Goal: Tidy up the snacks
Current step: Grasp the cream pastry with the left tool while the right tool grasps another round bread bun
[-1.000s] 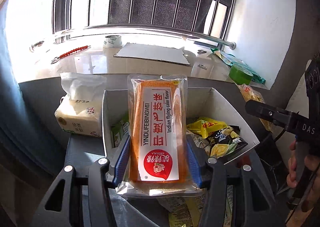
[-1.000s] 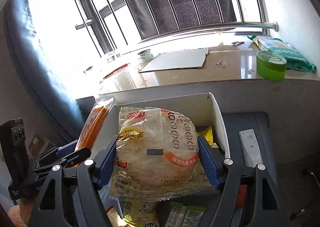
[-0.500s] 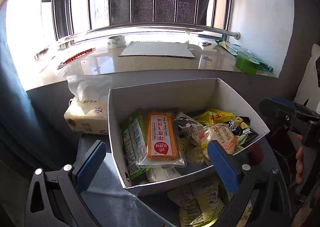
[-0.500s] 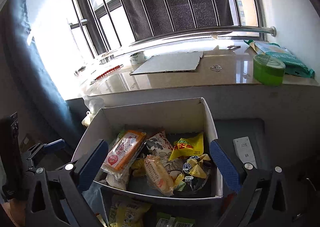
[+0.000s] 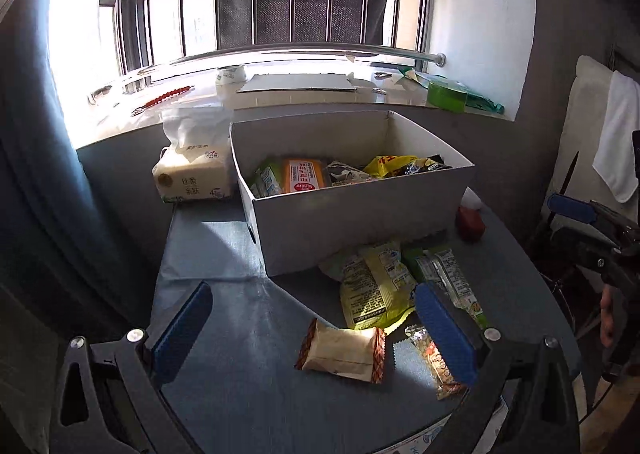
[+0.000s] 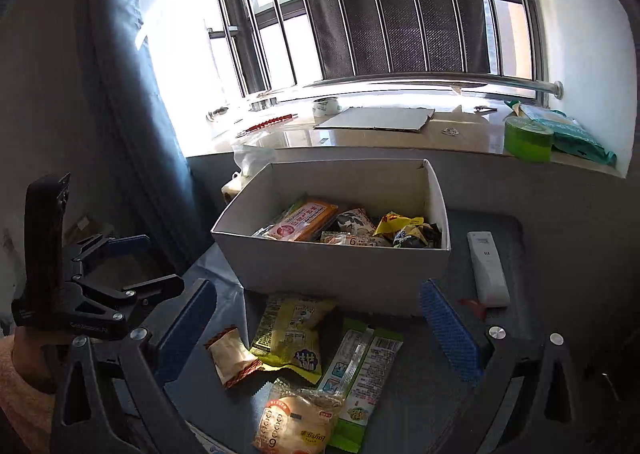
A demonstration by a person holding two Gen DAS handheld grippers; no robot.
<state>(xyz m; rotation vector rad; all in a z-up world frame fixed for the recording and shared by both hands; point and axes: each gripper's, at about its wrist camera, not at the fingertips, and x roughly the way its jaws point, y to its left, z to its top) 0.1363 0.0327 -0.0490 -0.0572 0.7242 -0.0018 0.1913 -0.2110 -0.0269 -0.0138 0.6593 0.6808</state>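
Both grippers you hold stand wide with nothing between the pads: the left gripper point(image 5: 314, 334) and the right gripper point(image 6: 316, 330) have just been opening, and each hangs over loose packets on the counter point(image 5: 248, 386), short of the box point(image 5: 360, 213).

That white box sits at the far side of the counter under the sill point(image 6: 400, 141). Inside it lie the orange cake pack point(image 5: 303, 180), label up, at the left, a green pack point(image 5: 267, 181) just beside it, a yellow bag point(image 5: 390, 165) toward the right and a flatbread pack point(image 6: 356, 241) near the front wall.

Outside the box, close against its near wall, a pale yellow bag point(image 5: 374, 286) lies flat, with a green-edged bar pack point(image 5: 444, 274) just to its right. A small cream wafer pack point(image 5: 342, 350) with red crimped ends lies nearest you, between your left gripper's pads but untouched. A round bread pack point(image 6: 298, 420) lies at the bottom edge of the right wrist view, partly over another green pack point(image 6: 360, 370).

A tissue pack point(image 5: 192, 177) stands touching the box's left wall. A white remote point(image 6: 488, 266) lies to the box's right, and a red object point(image 5: 470, 219) is near that corner. On the sill rest a cardboard sheet point(image 6: 376, 118), a tape roll point(image 6: 326, 106) and a green tub point(image 6: 528, 137).
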